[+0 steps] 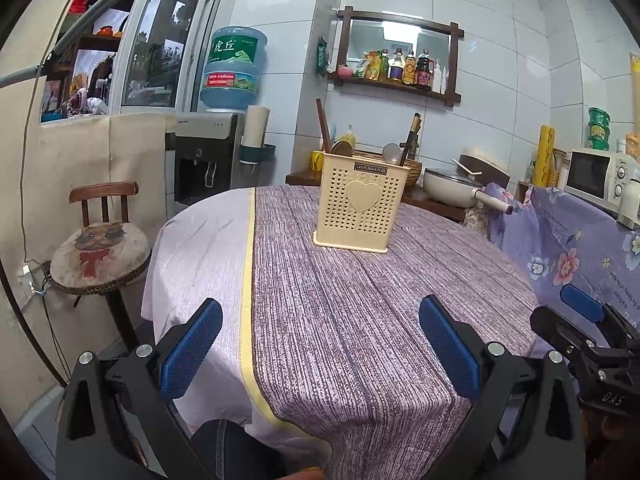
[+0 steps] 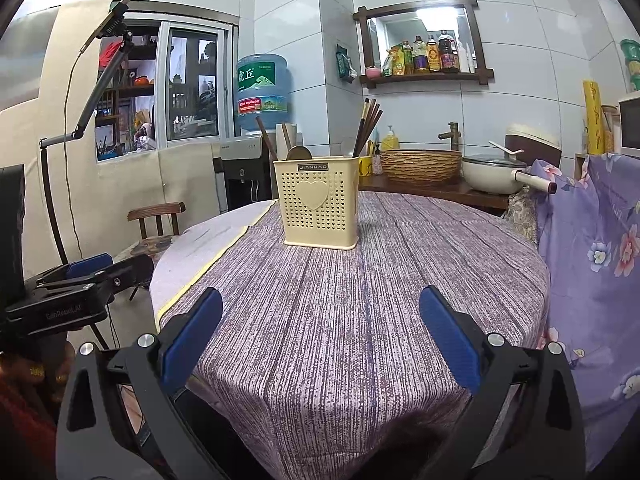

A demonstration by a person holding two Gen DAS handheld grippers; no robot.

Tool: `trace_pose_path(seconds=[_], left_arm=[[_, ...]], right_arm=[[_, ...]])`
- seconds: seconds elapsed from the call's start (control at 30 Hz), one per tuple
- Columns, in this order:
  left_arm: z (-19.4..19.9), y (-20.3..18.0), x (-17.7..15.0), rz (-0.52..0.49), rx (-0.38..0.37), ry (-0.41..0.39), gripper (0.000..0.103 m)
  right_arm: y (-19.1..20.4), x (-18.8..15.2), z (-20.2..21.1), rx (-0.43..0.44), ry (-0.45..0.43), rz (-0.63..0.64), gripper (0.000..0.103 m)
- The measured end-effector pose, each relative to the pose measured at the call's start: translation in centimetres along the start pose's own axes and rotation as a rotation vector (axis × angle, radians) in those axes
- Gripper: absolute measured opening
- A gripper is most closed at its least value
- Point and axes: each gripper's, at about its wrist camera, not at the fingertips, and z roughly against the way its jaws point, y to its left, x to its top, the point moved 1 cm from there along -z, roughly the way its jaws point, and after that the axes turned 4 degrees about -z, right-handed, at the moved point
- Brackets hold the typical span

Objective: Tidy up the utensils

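Both jaws wide, nothing held. Left gripper and right gripper hover over the near table edge, side by side, well apart from the caddy.

Caddy sits upright far-centre on the table, on the purple striped cloth. Chopsticks stand in its right side, a spoon and a dark stick-like handle in the left. Second spoon bowl shows on the right in left wrist view. Can't tell how the inside is divided, front wall blocks it. No loose utensils visible on the cloth, so job looks done or nearly; maybe a re-sort w/in the caddy.

Risks, my read:
- Caddy looks light plastic, tall vs its base. Pulling a utensil out at an angle or bumping the rim could tip it or slide it. One gripper should brace it.
- Chopsticks are thin and bunched. Wide pads prob grab several at once or let one slip and roll off the table.
- Cloth drapes over the near edge by the person's knees. Snagging it w/ a finger drags the caddy too.
- Grippers sit close together. If both reach in at once they could clash over the caddy.
- Pan handle pokes toward the table far right, so a wide right-side swing could clip it.
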Motion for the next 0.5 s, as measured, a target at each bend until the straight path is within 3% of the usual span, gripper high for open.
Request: trace_pose_path(seconds=[0.5], left_arm=[[0.3,0.0,-0.06,-0.001,0.011,-0.01,0.098]], right_arm=[[-0.18,-0.2,-0.15,0.007,0.009,-0.009,0.097]])
